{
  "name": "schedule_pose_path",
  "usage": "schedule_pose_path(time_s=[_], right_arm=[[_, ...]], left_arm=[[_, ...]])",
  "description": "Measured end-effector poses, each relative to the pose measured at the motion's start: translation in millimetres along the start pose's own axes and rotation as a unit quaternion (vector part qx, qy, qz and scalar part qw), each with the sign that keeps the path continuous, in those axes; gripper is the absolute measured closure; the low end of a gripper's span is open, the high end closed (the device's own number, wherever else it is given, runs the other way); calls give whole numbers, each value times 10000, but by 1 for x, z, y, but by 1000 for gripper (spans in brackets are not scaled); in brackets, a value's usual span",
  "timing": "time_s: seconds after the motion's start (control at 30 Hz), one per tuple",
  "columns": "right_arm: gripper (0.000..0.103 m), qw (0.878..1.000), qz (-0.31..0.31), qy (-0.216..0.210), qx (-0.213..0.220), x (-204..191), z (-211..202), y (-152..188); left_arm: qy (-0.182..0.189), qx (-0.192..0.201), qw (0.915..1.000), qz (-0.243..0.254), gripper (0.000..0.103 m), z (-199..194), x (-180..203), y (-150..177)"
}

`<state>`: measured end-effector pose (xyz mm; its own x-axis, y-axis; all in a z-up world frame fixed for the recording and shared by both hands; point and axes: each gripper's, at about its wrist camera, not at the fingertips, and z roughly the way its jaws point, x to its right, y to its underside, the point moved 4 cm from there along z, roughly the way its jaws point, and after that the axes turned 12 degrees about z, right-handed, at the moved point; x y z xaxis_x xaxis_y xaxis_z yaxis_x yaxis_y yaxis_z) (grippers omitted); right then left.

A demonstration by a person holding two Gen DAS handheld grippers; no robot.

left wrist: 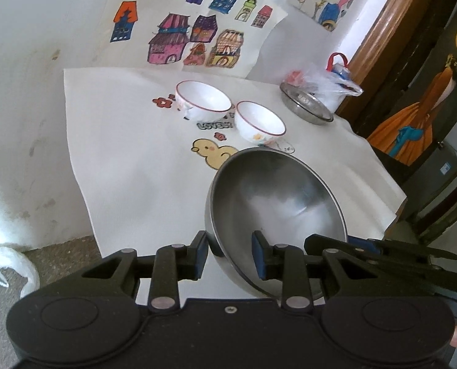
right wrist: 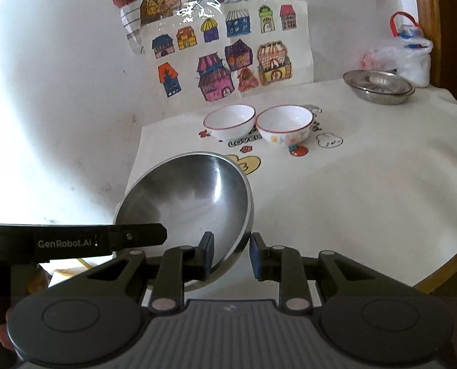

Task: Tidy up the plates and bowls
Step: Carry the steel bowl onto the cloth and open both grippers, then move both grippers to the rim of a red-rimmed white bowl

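A steel bowl [left wrist: 277, 196] [right wrist: 185, 196] is tilted over the near part of the white tablecloth [left wrist: 130, 153]. My left gripper [left wrist: 230, 255] is shut on its near rim, one pad outside the wall and one inside. My right gripper [right wrist: 231, 255] clamps the rim beside it, and one of its fingers [left wrist: 336, 243] shows at the bowl's right in the left wrist view. Further back, two white ceramic bowls with red rims stand upright side by side: the left bowl [left wrist: 202, 97] [right wrist: 230, 120] and the floral bowl [left wrist: 260, 121] [right wrist: 285, 123].
Stacked shallow steel dishes [left wrist: 305, 106] [right wrist: 379, 87] sit at the table's back right, next to a plastic bag with a bottle [left wrist: 336, 83] [right wrist: 409, 52]. Children's drawings cover the wall behind. The table edge [left wrist: 391, 215] drops off at the right.
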<state>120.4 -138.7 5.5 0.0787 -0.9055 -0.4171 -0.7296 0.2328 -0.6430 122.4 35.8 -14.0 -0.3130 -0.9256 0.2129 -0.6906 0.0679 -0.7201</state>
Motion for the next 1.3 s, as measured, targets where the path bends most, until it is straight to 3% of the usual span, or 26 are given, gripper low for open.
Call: schedule_pose_path(time_s=[0.4,0.73,1.0,1.1,1.23,1.3], right_arm=[[73,9995,65,-129,-296,3,28,-1],[63,9990,115,-306,-318,5,30,-7],[32,9993,174,-282,-151,15,24,-16],[25,9995,165,-243,-67,18,23,-24],[16,9996,145,-247,40,22,23,-34],[13,9995,142,-251,90,22,25,-40]], left_arm=[[-143,-231,9994,-194,69,18,-19,1],[-34,-194,9997,-136,67,25,-22,0],[-35,122,9997,-211,32,17,-33,-7],[-43,232,9993,-278,23,15,-41,-14],[-116,302,9990,-312,22,18,-49,-25],[-152,315,9989,-311,14,21,-50,-30]])
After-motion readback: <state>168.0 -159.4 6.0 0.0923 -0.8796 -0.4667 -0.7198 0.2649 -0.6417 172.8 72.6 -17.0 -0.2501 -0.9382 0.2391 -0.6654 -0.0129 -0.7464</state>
